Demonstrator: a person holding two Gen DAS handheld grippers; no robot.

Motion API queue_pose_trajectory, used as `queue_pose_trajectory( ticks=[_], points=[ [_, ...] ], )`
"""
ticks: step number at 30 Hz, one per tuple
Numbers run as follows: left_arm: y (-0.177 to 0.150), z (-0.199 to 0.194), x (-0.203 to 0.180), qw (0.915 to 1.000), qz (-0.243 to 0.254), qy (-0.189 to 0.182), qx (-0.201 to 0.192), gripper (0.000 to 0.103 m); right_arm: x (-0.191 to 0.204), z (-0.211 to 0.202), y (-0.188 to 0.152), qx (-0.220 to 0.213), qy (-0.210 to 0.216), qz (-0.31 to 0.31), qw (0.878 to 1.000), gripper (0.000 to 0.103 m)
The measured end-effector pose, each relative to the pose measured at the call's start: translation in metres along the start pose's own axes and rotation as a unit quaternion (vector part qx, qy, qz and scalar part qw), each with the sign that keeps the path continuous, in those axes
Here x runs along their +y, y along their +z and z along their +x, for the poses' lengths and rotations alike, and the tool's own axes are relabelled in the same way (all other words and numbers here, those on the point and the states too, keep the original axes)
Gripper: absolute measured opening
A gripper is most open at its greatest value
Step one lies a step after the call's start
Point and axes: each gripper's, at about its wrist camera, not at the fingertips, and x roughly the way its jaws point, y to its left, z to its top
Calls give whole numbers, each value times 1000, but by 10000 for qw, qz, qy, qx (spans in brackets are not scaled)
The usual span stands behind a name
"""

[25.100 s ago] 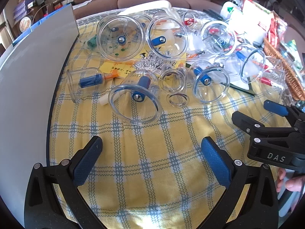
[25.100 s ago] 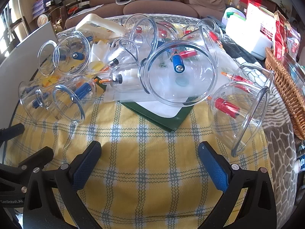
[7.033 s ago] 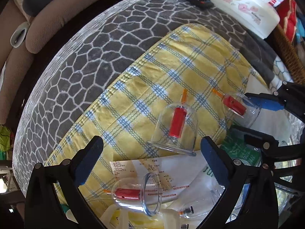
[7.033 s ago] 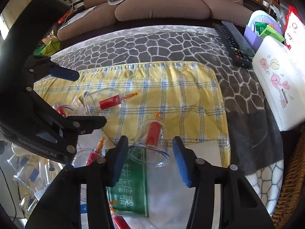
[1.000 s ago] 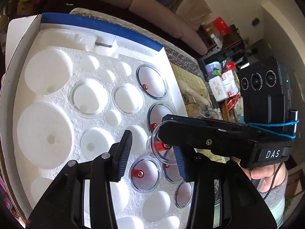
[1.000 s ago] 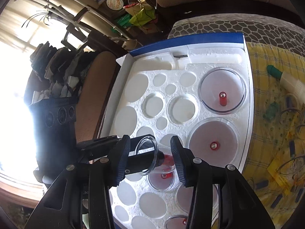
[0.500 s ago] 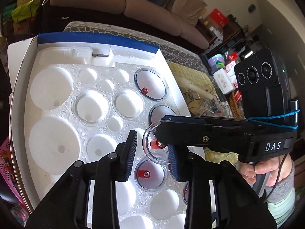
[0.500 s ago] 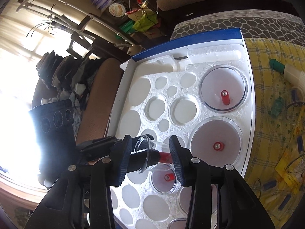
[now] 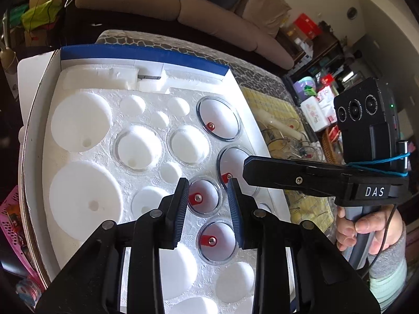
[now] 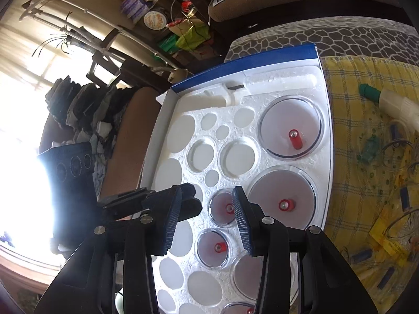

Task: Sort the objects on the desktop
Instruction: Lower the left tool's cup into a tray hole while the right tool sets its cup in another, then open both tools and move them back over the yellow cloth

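Observation:
A white foam tray (image 9: 86,183) with round holes lies in a blue-edged box (image 10: 246,65). Several clear cups with red valves sit in its holes. A small one (image 9: 203,198) lies in a hole between my left gripper's (image 9: 207,204) open fingers; it also shows in the right wrist view (image 10: 222,209). My right gripper (image 10: 207,209) is open and empty above that cup, and it also shows in the left wrist view (image 9: 301,178). Two large red-valve cups (image 10: 290,130) (image 10: 282,201) fill holes on the tray's right side.
Loose clear cups with blue valves (image 10: 400,154) and a white pump with green tip (image 10: 387,99) lie on the yellow checked cloth right of the box. A sofa (image 9: 209,7) stands behind. Clutter and a chair (image 10: 125,141) stand left of the tray.
The small red-valve cup was held above the tray between the two grippers; it now sits in its hole. Both grippers have let go and stand open over it.

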Motion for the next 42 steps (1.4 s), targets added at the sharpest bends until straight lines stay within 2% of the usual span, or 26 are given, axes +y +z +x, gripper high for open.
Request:
queue_pose_trajectory(
  ticks=[2,6,7,8,11,12,14,15,19,22,26,32,42],
  points=[
    [-2,-4,-3,10000,34,38,-6,41,0,-6,-3,-4,-143,-96,9999,43],
    [-15,-11,-12,9996,175,192,67,51,3,-16,-13,-3,-316,-251,9992,43],
    [-19,-13,-15,9995,222,220,65,62,5,-19,-16,-6,-399,-335,9986,44],
    [-25,-16,-19,9993,269,255,52,75,7,-23,-19,-23,-502,-427,9978,46],
    [-42,-23,-31,9980,477,422,23,93,12,-34,-33,-71,-932,-794,9924,64],
    [-48,-26,-37,9972,552,495,-3,96,13,-39,-38,-108,-1107,-955,9892,69],
    [-59,-32,-46,9962,649,568,-89,102,14,-47,-49,-204,-1453,-1184,9821,75],
    [-64,-35,-51,9959,676,586,-135,103,15,-51,-55,-253,-1588,-1279,9787,80],
    [-81,-45,-69,9933,818,764,-301,103,18,-68,-79,-478,-2009,-1618,9650,84],
    [-94,-50,-81,9919,913,795,-386,103,20,-80,-95,-707,-2210,-1750,9568,90],
    [-108,-53,-99,9875,1075,1030,-519,103,23,-93,-117,-908,-2416,-1852,9482,103],
    [-122,-55,-118,9861,1073,1110,-605,103,28,-105,-145,-1016,-2562,-1979,9407,103],
    [-135,-57,-153,9838,1149,1178,-706,103,18,-138,-173,-1238,-2511,-1820,9426,103]
  ],
)
